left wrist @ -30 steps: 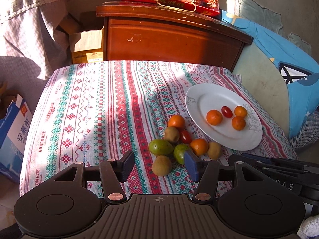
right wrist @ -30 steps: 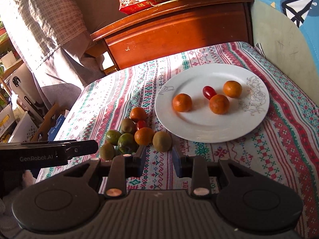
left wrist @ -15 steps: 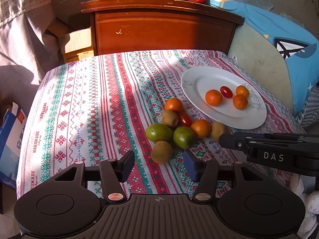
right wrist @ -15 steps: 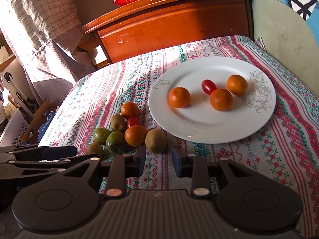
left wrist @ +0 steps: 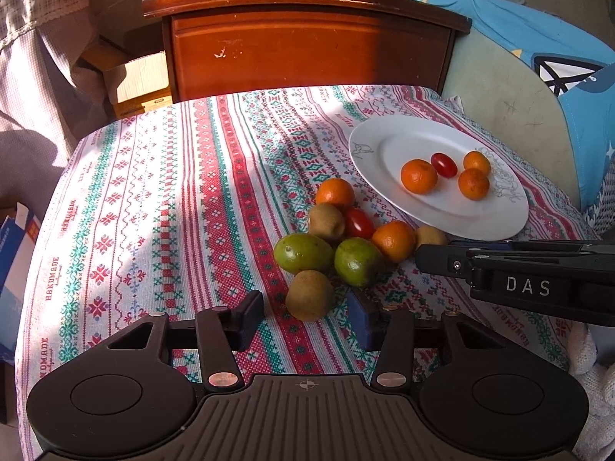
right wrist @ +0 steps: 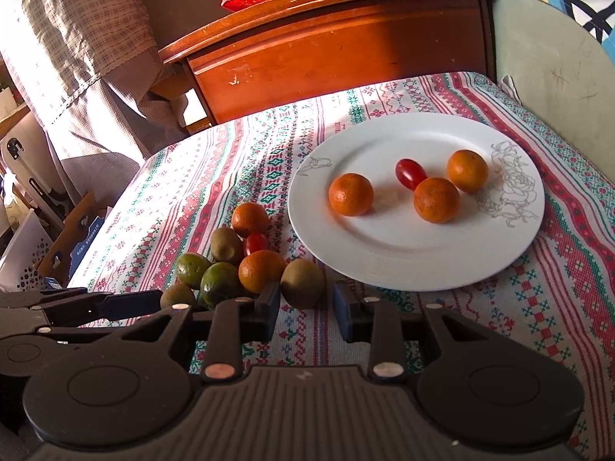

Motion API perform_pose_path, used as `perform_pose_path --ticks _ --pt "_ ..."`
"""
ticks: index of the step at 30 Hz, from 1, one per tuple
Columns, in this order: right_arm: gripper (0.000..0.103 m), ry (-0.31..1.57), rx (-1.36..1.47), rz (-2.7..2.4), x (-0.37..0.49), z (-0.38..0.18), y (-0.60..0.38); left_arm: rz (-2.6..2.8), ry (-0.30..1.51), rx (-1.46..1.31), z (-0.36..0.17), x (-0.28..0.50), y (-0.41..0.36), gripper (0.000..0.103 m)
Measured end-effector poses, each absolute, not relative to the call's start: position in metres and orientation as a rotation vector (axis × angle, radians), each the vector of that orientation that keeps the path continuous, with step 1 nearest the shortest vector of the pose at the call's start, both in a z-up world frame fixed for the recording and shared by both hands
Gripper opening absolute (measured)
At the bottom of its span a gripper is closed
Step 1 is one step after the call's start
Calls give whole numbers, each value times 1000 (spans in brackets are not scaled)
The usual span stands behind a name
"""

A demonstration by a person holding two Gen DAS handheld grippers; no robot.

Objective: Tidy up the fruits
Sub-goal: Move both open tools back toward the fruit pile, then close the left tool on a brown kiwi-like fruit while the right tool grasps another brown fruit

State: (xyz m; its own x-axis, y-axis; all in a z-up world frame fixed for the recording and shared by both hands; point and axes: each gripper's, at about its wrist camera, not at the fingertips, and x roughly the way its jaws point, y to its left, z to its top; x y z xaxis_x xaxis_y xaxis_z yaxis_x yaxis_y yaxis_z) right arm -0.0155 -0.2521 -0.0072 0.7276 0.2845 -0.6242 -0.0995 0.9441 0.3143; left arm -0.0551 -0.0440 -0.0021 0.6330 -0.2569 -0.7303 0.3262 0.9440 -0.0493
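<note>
The left gripper point(left wrist: 305, 317) is hovering low over the striped tablecloth point(left wrist: 153, 211), its jaws parted with nothing pressed between them and having just been narrowing; the nearest kiwi point(left wrist: 309, 295) is sitting just ahead of the gap, between the two pads but apart from them. The right gripper point(right wrist: 303, 309) is standing with its jaws a little apart and empty, another kiwi point(right wrist: 302, 282) lying just ahead of its gap and an orange point(right wrist: 261, 271) crowding its left finger. In the left wrist view the right gripper's black body is reaching in from the right, blocking the room beside the pile. Behind the near kiwi, two green fruits point(left wrist: 303, 252), a cherry tomato point(left wrist: 359, 223) and more oranges are clustering, touching each other. Farther right, the white plate point(right wrist: 384, 261) is holding three oranges and a cherry tomato point(right wrist: 410, 173). Open cloth is stretching to the left. A wooden cabinet point(left wrist: 307, 50) is bounding the far edge.
</note>
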Motion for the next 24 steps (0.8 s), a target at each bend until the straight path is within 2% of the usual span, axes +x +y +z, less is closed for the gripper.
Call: perform_pose_path --ticks 5,7,12,24 --pt "28 722 252 228 -16 -8 -249 -348 812 103 -2 -56 -48 40" --pt "25 722 247 229 -17 -8 -249 -355 806 114 -3 -57 -49 33" --pt "24 726 257 243 -20 -7 -249 -348 795 110 -4 -59 -47 24" --pt "23 721 261 291 -30 1 -246 -352 793 60 2 -65 -33 24"
